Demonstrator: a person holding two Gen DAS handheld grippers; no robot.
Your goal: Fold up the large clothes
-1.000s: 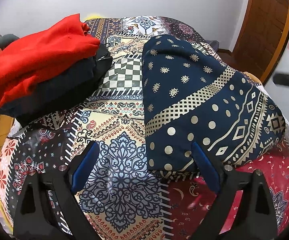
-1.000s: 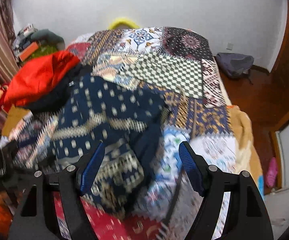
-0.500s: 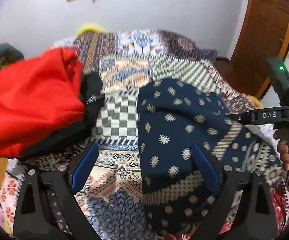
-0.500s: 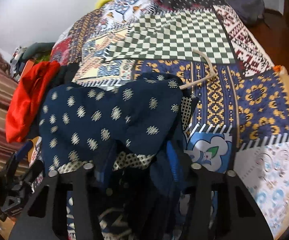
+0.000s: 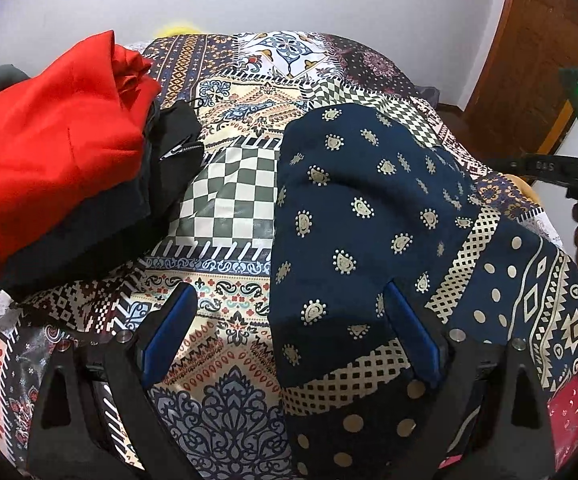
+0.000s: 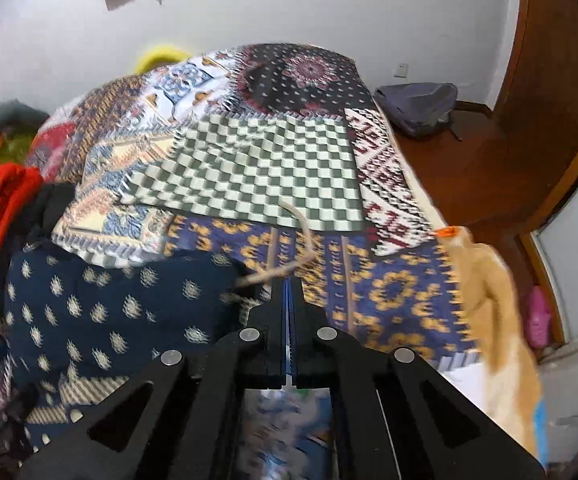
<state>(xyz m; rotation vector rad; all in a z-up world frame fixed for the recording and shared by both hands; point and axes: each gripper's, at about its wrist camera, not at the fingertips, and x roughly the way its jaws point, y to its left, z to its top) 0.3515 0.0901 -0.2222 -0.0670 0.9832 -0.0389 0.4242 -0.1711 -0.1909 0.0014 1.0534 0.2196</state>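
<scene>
A: Since a second ago, right tongs (image 6: pixel 290 292) have snapped fully closed; nothing visibly pinched.

B: Left tongs (image 5: pixel 289 336) gape wide, straddling the edge of the navy patterned cotton garment (image 5: pixel 369 216), which lies on the patchwork-covered bed (image 5: pixel 225 208) beside a folded red-and-black clothes stack (image 5: pixel 49 152).

grey backpack (image 6: pixel 417 109), perhaps pink slippers (image 6: pixel 539 314)
</scene>
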